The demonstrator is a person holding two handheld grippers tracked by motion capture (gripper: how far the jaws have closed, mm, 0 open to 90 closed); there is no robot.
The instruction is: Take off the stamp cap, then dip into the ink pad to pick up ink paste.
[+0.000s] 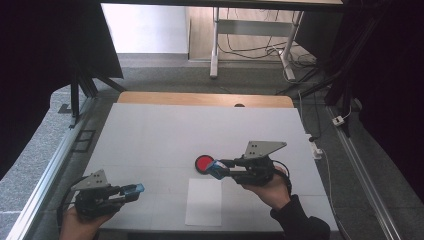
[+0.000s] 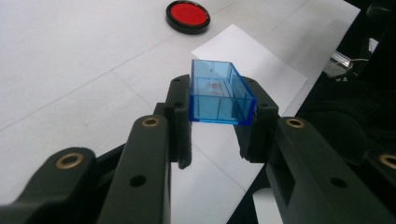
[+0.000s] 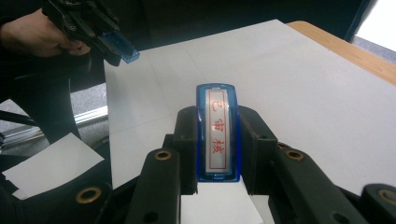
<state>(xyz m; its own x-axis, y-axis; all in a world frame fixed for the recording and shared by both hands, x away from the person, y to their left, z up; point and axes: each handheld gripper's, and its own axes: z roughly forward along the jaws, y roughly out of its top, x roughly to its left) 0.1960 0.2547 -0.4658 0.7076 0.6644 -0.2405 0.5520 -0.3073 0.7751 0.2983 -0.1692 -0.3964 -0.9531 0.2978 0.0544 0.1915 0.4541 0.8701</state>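
Note:
My left gripper (image 1: 129,191) hovers at the table's near left corner, shut on a clear blue stamp cap (image 1: 135,188). In the left gripper view the hollow cap (image 2: 215,77) sits crosswise between the pads. My right gripper (image 1: 220,168) is shut on a blue stamp (image 1: 216,169), just in front of a round red ink pad (image 1: 203,163). The right gripper view has the stamp (image 3: 218,135) upright between the jaws, its face with red characters turned to the camera. A white sheet of paper (image 1: 204,201) lies on the table near the front edge between the two hands.
The white table cover (image 1: 165,135) reaches to a wooden edge (image 1: 200,98) at the back. Metal rails (image 1: 45,185) run along both sides. The ink pad (image 2: 187,15) and paper (image 2: 254,63) lie ahead of the left gripper.

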